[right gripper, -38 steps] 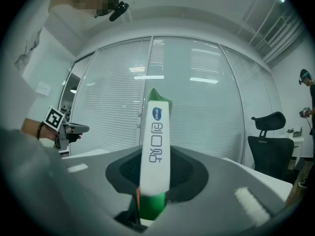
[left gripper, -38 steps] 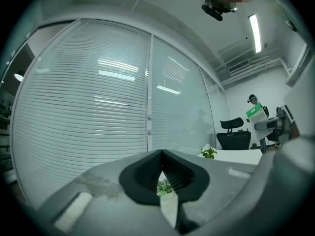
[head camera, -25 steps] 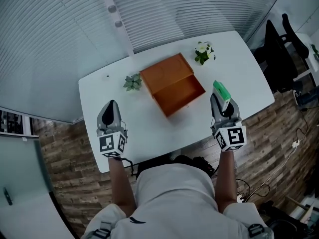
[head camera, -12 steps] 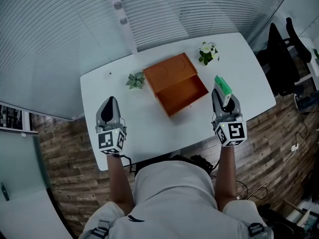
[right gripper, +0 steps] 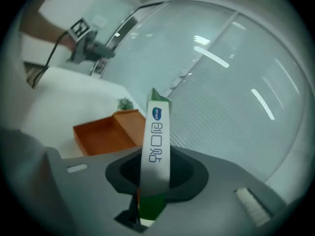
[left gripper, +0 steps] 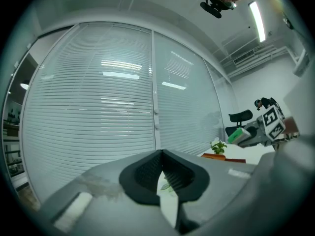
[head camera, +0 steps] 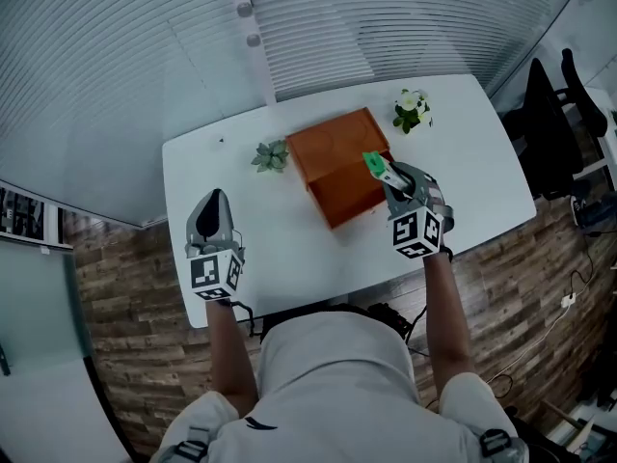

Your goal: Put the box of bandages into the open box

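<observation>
The open orange box (head camera: 337,167) lies mid-table, its lid flat behind the tray. My right gripper (head camera: 390,177) is shut on the green and white box of bandages (head camera: 374,165), which hangs over the tray's right part. In the right gripper view the box of bandages (right gripper: 156,141) stands upright between the jaws, with the orange box (right gripper: 106,132) beyond and below it. My left gripper (head camera: 214,205) hovers over the table's left front, shut, with nothing in it. Its pads (left gripper: 147,173) meet in the left gripper view.
A small green plant (head camera: 271,154) sits left of the orange box. A white-flowered plant (head camera: 412,109) stands at its back right. The white table (head camera: 289,249) ends close in front of both grippers. Window blinds lie behind, and a black office chair (head camera: 554,95) stands to the right.
My right gripper has carried the box of bandages left and forward, from the table's right side to above the orange box. The left gripper has stayed put.
</observation>
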The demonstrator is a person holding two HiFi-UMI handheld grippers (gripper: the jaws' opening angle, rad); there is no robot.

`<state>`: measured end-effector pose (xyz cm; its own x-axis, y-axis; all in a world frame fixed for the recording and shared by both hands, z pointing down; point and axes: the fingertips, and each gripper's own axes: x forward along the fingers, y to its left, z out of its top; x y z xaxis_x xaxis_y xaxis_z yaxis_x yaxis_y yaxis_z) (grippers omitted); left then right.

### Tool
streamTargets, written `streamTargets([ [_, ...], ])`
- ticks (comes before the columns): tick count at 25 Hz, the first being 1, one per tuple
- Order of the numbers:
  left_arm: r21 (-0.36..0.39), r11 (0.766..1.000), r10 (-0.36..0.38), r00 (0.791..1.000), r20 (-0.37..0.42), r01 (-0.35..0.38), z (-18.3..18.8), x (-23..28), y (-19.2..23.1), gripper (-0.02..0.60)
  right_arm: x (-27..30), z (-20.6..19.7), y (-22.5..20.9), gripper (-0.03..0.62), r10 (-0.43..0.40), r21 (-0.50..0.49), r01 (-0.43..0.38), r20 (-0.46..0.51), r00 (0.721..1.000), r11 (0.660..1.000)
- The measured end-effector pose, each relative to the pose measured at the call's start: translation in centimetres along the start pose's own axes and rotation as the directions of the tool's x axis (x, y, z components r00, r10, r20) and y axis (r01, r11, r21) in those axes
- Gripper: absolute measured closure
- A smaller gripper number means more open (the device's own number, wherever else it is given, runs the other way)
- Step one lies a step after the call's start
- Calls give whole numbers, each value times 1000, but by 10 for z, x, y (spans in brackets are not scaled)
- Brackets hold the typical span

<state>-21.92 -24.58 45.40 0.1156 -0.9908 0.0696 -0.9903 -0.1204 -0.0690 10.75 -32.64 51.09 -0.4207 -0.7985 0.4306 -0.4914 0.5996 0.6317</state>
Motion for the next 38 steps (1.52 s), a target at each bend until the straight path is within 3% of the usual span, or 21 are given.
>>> streamTargets([
  [2, 0, 1000, 8, 1000, -1, -8, 0, -2, 3, 577, 20, -9, 24, 503, 63, -186, -79, -88, 994, 979],
  [4, 0, 1000, 13, 1000, -2, -13, 0, -3, 4, 577, 35, -17, 43, 503, 113, -295, -154, -151, 982, 943],
  [8, 4, 1000, 16, 1000, -3, -16, 1, -6, 6, 577, 52, -28, 68, 503, 192, -395, -266, -219, 957, 879],
  [11, 5, 1000, 24, 1000, -4, -24, 0, -9, 9, 577, 56, -28, 76, 503, 221, -417, -300, -229, 948, 858],
  [17, 5, 999, 33, 999, -4, -33, -1, -12, 12, 577, 58, -22, 75, 493, 240, -368, -311, -226, 944, 876],
  [21, 5, 1000, 28, 1000, -6, -28, -2, -11, 10, 577, 57, -26, 73, 418, 248, -347, -325, -247, 937, 880],
  [31, 5, 1000, 22, 1000, -5, -22, 0, -10, 5, 577, 49, -25, 57, 414, 224, -303, -285, -223, 949, 909],
  [33, 7, 1000, 20, 1000, -5, -20, 1, -11, 4, 577, 45, -23, 50, 414, 217, -250, -264, -199, 956, 931],
  [38, 9, 1000, 17, 1000, -4, -17, 2, -11, 2, 577, 26, -10, 19, 414, 176, -6, -178, -82, 981, 984],
])
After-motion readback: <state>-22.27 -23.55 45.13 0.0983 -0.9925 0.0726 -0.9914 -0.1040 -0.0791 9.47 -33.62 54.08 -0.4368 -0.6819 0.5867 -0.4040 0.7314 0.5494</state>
